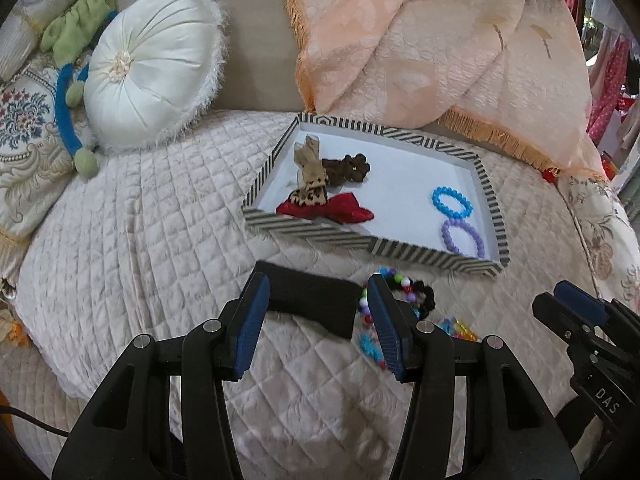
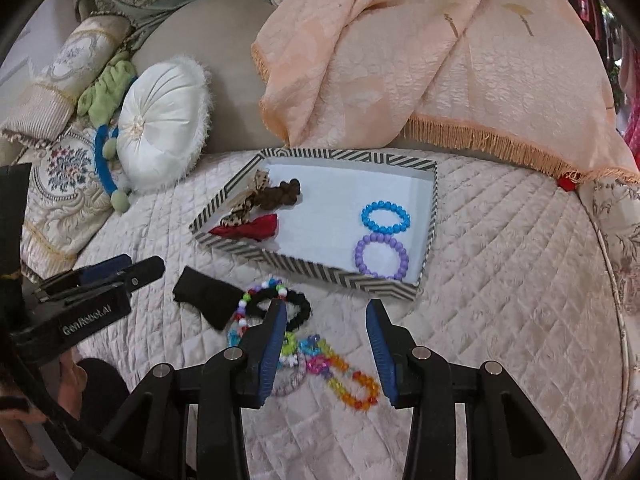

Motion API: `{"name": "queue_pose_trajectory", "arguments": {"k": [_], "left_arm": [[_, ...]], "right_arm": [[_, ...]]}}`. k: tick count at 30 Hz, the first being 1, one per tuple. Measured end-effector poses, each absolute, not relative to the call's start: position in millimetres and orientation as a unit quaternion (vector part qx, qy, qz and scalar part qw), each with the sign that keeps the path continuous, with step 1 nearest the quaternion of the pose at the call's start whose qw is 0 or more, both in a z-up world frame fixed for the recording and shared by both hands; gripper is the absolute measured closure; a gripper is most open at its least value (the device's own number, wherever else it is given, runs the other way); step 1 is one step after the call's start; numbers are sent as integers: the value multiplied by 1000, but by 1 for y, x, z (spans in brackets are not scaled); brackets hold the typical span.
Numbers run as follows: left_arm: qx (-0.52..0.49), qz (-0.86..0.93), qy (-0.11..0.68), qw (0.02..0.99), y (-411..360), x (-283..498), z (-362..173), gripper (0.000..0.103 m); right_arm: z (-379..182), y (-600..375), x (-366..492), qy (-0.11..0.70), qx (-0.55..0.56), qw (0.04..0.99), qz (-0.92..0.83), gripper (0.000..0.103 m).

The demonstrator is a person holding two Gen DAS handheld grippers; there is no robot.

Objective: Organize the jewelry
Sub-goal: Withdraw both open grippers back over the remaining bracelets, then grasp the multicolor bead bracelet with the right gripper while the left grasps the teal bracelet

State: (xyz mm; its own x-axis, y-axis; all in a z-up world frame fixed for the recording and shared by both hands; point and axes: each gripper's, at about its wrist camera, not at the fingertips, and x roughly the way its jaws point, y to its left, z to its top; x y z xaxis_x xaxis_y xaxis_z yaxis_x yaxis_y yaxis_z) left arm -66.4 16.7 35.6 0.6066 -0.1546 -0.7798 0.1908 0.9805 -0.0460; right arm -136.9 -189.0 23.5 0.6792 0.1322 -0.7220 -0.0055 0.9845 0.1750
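Left gripper (image 1: 318, 312): fingers wide, hovering over a black cloth piece (image 1: 316, 304) on the quilted bed (image 1: 160, 240). Right gripper (image 2: 327, 340): fingers wide, empty, above loose bead bracelets (image 2: 344, 380). Beyond: striped tray (image 2: 304, 268) holding blue bracelet (image 2: 385, 217), purple bracelet (image 2: 381, 255); peach blanket (image 2: 440, 60) behind.

Quilted pale-pink bedspread (image 2: 500, 280) covers the bed; beige padded headboard (image 1: 256, 40) behind; round white cushion (image 1: 152, 68) at back-left edge, peach fringed blanket (image 2: 460, 60) draped back-right; soft daylight.
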Motion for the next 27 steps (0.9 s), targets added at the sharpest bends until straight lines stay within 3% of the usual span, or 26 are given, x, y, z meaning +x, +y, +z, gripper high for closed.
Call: {"name": "queue_pose_trajectory", "arguments": {"k": [12,27], "left_arm": [[-10,-108,471,876,40,-80,24,52],[-25,-146,546,825,8,-76,-37,52]], "right_arm": [[12,-196,-157,413,87,905,41,61],[-11,-194,-118,441,108,885,102,61]]}}
